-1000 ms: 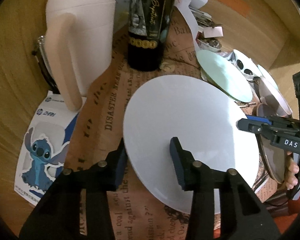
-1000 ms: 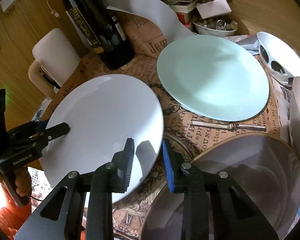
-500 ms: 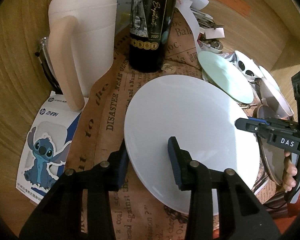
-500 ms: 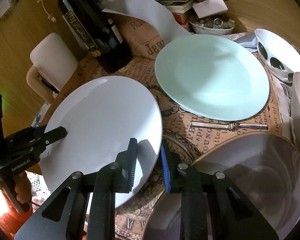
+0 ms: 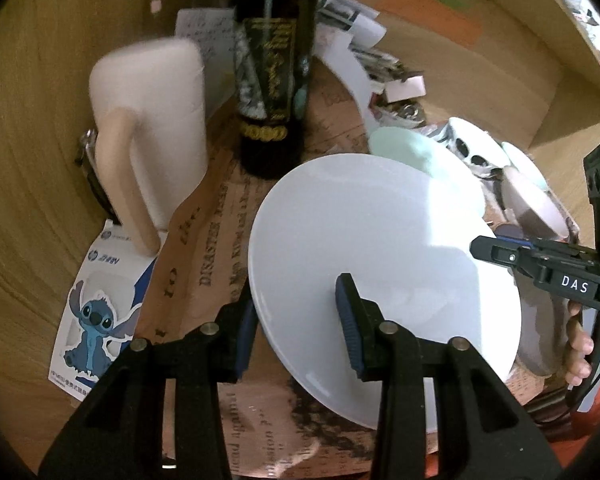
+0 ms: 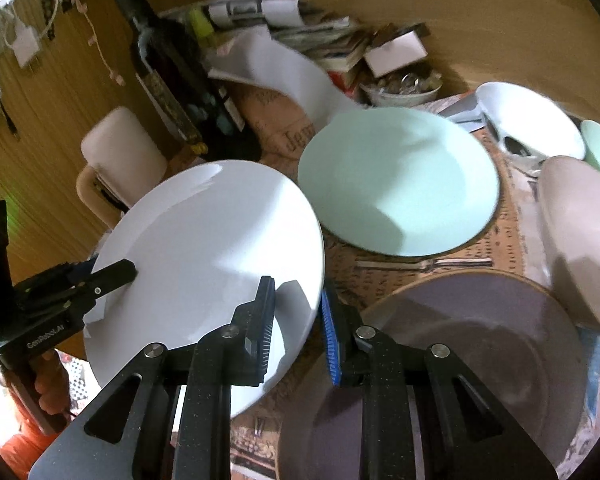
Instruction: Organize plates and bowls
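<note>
- My left gripper (image 5: pixel 296 304) pinches the white plate (image 5: pixel 380 264) rim.
- My right gripper (image 6: pixel 298 312) clamps its opposite edge; plate tilted above the cloth (image 5: pixel 204 264).

The left gripper (image 5: pixel 296 312) points down at a slant, its two fingers pinching the near rim of the white plate (image 5: pixel 380 248). The right gripper (image 6: pixel 298 324) also slants down and pinches the same plate's other side. A hand (image 6: pixel 48 380) holds each handle.
</note>
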Action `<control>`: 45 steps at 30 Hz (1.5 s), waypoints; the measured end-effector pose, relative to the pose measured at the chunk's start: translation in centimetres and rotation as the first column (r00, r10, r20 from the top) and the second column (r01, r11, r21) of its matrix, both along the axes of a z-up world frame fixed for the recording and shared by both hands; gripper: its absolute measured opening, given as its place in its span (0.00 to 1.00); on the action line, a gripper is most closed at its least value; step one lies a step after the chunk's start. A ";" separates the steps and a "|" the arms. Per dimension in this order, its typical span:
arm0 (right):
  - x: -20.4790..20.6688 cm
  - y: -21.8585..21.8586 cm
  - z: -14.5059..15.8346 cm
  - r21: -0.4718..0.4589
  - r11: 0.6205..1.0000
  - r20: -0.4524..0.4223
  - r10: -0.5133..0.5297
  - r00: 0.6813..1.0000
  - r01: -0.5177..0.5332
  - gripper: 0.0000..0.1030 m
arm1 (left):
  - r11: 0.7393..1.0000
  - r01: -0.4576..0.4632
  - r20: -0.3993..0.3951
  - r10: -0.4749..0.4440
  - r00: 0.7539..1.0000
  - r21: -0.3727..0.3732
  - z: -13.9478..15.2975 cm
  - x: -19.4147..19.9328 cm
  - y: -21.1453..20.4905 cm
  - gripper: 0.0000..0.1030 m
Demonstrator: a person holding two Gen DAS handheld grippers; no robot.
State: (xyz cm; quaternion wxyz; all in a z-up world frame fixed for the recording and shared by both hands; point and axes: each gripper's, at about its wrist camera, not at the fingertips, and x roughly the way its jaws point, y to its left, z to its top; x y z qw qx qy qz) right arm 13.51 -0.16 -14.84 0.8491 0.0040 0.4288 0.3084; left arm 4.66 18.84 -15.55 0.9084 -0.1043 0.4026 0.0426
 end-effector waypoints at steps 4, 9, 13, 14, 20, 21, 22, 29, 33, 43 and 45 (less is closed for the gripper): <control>-0.5 -1.7 1.0 0.019 1.000 0.024 -0.024 0.999 0.024 0.20 | 1.000 0.021 0.023 -0.021 1.000 -0.001 0.8 0.2 -1.2 0.37; -1.2 -3.8 1.7 0.037 0.998 0.042 -0.058 0.997 0.057 0.20 | 0.998 0.058 0.043 -0.058 0.997 0.003 1.6 0.8 -3.3 0.37; -1.6 -5.9 2.2 0.049 0.995 0.053 -0.088 0.995 0.086 0.20 | 0.996 0.090 0.051 -0.090 0.995 -0.002 2.0 1.2 -4.9 0.37; -1.8 -6.4 2.2 0.051 0.994 0.055 -0.096 0.994 0.093 0.20 | 0.995 0.097 0.053 -0.097 0.994 -0.001 2.1 1.2 -5.4 0.37; -2.5 -9.2 2.3 0.069 0.989 0.060 -0.137 0.989 0.132 0.20 | 0.990 0.138 0.062 -0.139 0.988 0.011 2.6 1.7 -8.1 0.37; -2.6 -9.5 2.2 0.071 0.988 0.060 -0.142 0.988 0.137 0.20 | 0.989 0.146 0.061 -0.147 0.987 0.012 2.7 1.9 -8.6 0.37; -2.8 -10.1 2.2 0.073 0.987 0.062 -0.148 0.987 0.143 0.20 | 0.988 0.152 0.061 -0.153 0.986 0.012 2.7 1.9 -9.0 0.37; -3.5 -12.8 1.7 0.086 0.982 0.056 -0.176 0.983 0.171 0.20 | 0.984 0.179 0.050 -0.180 0.982 0.020 2.7 2.3 -11.6 0.37; -3.8 -14.0 1.2 0.086 0.979 0.048 -0.188 0.981 0.184 0.20 | 0.980 0.198 0.042 -0.199 0.979 0.028 2.4 2.5 -13.1 0.37; -3.9 -15.9 -0.5 0.070 0.974 0.006 -0.214 0.977 0.214 0.20 | 0.972 0.232 -0.006 -0.232 0.973 0.024 0.7 2.9 -15.4 0.37; -3.9 -16.0 -1.0 0.064 0.974 -0.003 -0.218 0.976 0.217 0.20 | 0.971 0.236 -0.017 -0.236 0.972 0.023 0.4 3.1 -15.7 0.37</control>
